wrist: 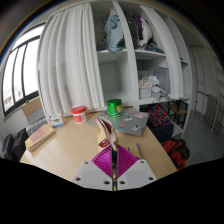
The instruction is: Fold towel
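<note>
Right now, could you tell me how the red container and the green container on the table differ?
The red container looks wider and squatter with a pale top; the green container looks narrower and taller. The red one stands beyond the tongs toward the window side; the green one stands nearly straight ahead, past the towel pinched between the tongs. Both rest upright on the wooden table.
</note>
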Demonstrator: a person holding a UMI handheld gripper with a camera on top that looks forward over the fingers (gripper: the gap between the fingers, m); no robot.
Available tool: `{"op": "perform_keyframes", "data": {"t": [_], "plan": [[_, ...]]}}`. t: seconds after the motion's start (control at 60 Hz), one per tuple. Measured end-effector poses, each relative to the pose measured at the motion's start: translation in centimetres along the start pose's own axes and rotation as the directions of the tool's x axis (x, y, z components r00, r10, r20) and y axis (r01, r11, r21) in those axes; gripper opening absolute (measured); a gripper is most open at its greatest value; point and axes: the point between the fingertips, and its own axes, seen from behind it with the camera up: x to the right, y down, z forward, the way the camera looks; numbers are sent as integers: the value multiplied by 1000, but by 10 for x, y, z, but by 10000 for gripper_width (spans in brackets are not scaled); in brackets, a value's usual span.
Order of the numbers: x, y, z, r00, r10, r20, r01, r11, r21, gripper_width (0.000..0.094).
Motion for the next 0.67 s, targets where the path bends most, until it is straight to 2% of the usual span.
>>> {"op": "perform_keyframes", "data": {"t": [0.067, 0.167, 0.283, 0.317, 0.333, 0.367, 0.417, 0.433, 0.467, 0.533, 0.667], "plan": [[36, 24, 9, 999, 14, -50, -18, 997, -81, 35], [68, 71, 22, 997, -3, -81, -16, 973, -229, 35], [75, 69, 21, 998, -9, -54, -2, 979, -206, 72], [75, 61, 17, 999, -12, -52, 2, 981, -195, 150], [75, 59, 15, 999, -14, -47, 5, 983, -183, 219], [74, 54, 10, 999, -20, -32, 14, 987, -159, 427], [70, 47, 0, 1000, -25, -4, 24, 991, -133, 802], [69, 45, -4, 1000, -25, 3, 26, 992, -125, 858], [67, 42, -14, 999, -25, 20, 28, 993, -115, 805], [67, 37, -35, 999, -16, 35, 20, 996, -92, 841], [70, 31, -82, 996, 3, 91, 2, 999, -50, 836]]}}
